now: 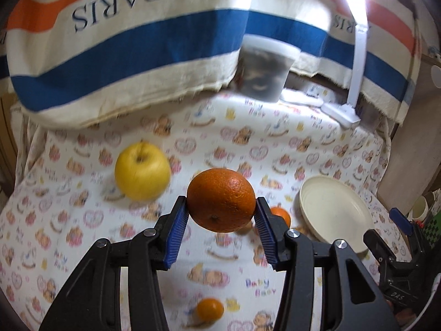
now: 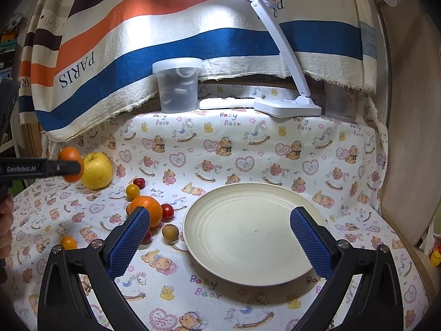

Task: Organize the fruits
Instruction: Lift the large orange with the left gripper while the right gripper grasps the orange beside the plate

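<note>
My left tongs [image 1: 222, 209] are clamped on a large orange [image 1: 221, 200], its blue pads pressing both sides, and the fruit hangs above the bench [image 1: 82, 220]. A yellow apple [image 1: 142, 174] sits far left of it. My right tongs [image 2: 220, 234] stand wide apart with nothing between them, hovering over the near edge of the cream plate [image 2: 248, 237]. Just left of the plate lie a second orange [image 2: 148, 209], small red and yellow tomatoes and a brownish fruit [image 2: 170, 231].
</note>
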{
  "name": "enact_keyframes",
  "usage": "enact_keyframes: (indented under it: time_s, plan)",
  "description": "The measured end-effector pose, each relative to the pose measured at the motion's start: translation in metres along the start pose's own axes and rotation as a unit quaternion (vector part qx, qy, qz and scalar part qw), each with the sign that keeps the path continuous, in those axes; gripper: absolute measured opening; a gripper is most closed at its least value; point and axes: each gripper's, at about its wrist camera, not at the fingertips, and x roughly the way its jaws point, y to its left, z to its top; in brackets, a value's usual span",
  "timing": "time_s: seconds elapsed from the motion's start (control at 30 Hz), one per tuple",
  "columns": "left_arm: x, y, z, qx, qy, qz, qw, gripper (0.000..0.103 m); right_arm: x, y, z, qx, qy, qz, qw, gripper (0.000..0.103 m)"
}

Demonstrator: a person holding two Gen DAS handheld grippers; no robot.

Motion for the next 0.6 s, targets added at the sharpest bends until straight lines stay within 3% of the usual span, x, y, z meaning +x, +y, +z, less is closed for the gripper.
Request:
enact_keyframes:
  time_s: [0.27, 0.47, 0.6]
  plan:
    - [-0.003, 0.007, -0.01, 0.014, -0.042, 0.024, 0.9987, 0.048, 0.002, 0.001, -0.001, 0.002, 0.008, 0.01, 1.0, 0.102]
    - [-0.009, 0.009, -0.011, 0.016, -0.052, 0.017, 0.9984, 0.048, -0.005, -0.001, 0.003, 0.016, 0.002, 0.006, 1.0, 0.102]
    - [-0.004, 0.012, -0.011, 0.015, -0.041, 0.016, 0.9989, 0.048, 0.0, -0.004, 0.011, 0.047, 0.042, 0.018, 0.998, 0.102]
